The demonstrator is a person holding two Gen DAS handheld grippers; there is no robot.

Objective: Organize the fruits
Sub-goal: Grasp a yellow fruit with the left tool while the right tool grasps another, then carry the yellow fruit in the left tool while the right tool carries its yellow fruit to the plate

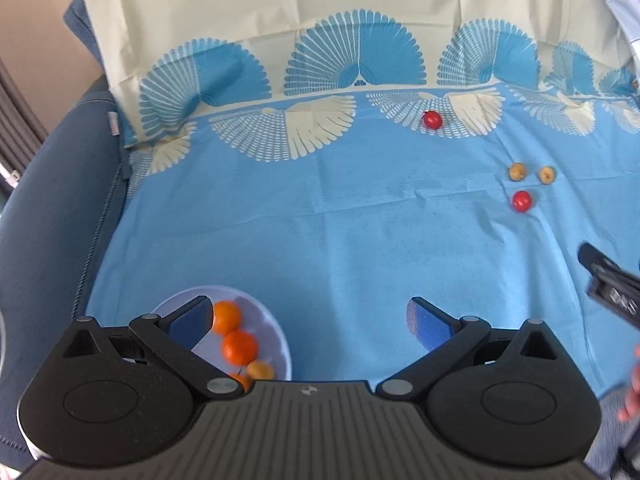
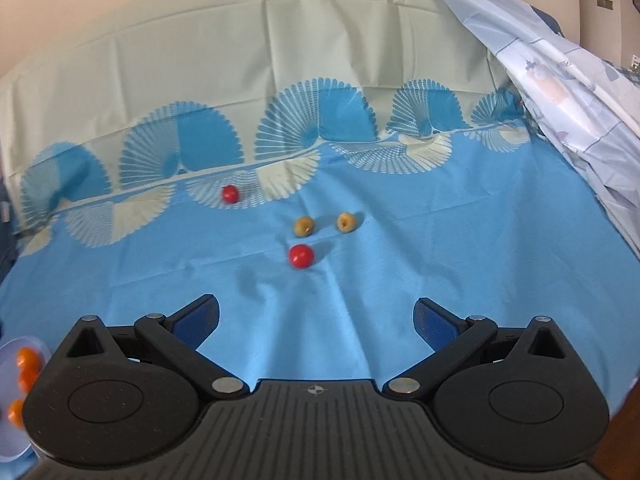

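A white bowl (image 1: 276, 332) with several orange fruits (image 1: 239, 347) sits on the blue cloth just below my left gripper (image 1: 310, 316), which is open and empty. On the cloth lie two red fruits (image 2: 301, 256) (image 2: 230, 194) and two yellow-brown fruits (image 2: 304, 226) (image 2: 345, 222); they also show in the left wrist view, red (image 1: 522, 201) (image 1: 433, 119) and yellow-brown (image 1: 517, 171) (image 1: 547, 175). My right gripper (image 2: 316, 316) is open and empty, short of the near red fruit. The bowl (image 2: 12, 360) shows at the right wrist view's left edge.
The blue patterned cloth (image 1: 340, 220) covers a sofa seat and runs up its backrest (image 2: 280, 40). A blue sofa armrest (image 1: 48, 208) is at the left. A pale printed sheet (image 2: 568, 92) hangs at the right. The right gripper's body (image 1: 612, 284) shows at the left wrist view's right edge.
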